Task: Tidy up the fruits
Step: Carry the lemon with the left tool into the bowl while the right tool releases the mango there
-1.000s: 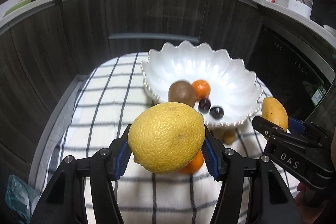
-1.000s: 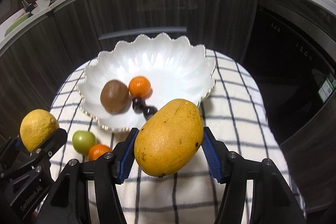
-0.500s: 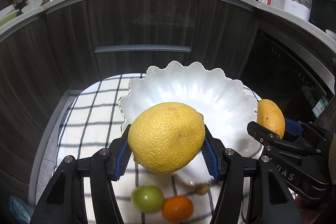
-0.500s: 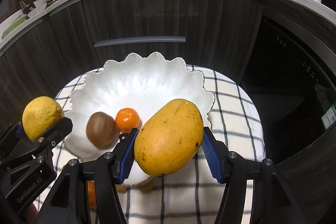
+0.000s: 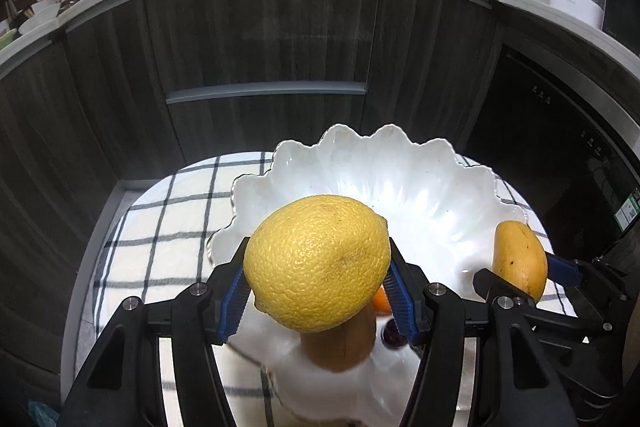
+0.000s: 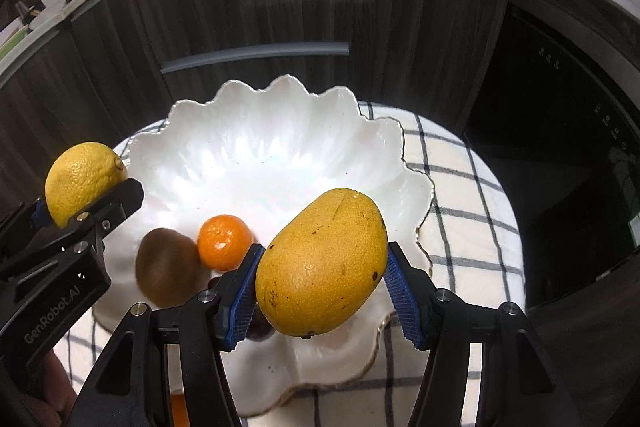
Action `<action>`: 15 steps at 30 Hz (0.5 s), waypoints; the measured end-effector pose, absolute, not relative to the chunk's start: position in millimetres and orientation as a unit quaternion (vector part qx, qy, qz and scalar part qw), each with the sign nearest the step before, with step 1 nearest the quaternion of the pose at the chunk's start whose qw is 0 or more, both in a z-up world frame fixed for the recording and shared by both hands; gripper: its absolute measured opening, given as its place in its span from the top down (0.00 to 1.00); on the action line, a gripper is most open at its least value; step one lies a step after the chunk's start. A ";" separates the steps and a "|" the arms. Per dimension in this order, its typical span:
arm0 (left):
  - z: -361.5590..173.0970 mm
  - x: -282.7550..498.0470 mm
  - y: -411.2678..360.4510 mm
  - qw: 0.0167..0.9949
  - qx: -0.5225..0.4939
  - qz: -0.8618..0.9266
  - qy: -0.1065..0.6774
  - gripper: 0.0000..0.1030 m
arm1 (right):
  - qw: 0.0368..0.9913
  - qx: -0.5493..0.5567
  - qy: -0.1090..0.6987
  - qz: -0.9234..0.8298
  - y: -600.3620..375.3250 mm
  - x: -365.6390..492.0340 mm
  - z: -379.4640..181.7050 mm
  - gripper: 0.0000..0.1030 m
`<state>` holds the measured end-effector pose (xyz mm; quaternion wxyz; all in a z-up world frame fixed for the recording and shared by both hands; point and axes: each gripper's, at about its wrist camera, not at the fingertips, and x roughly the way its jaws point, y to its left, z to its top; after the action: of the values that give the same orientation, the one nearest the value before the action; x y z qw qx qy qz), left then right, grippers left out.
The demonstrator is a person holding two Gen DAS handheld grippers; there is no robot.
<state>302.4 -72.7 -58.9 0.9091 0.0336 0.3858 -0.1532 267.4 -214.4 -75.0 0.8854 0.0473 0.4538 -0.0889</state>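
Observation:
My left gripper is shut on a large yellow lemon, held above the near left part of a white scalloped bowl. My right gripper is shut on a yellow-orange mango, over the bowl's near right part. Inside the bowl lie a brown kiwi, a small orange and dark cherries, mostly hidden behind the right fingers. The lemon shows at the left of the right wrist view, the mango at the right of the left wrist view.
The bowl stands on a white cloth with dark checks over a small round table. Dark wooden cabinet fronts curve close behind it, with a black appliance to the right. A bit of another orange peeks out at the bottom.
Both grippers have moved forward over the bowl, carrying the lemon and the mango. The green fruit and orange on the cloth have slipped out of the left wrist view.

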 end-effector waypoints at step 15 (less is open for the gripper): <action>-78.5 327.4 -77.2 0.890 0.023 -0.142 0.433 0.34 | 0.873 0.056 0.476 -0.090 -224.6 291.5 -90.1 0.41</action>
<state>327.4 -77.2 -78.5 0.8899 0.0227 0.4329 -0.1418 291.5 -224.6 -90.1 0.8729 0.0562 0.4761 -0.0903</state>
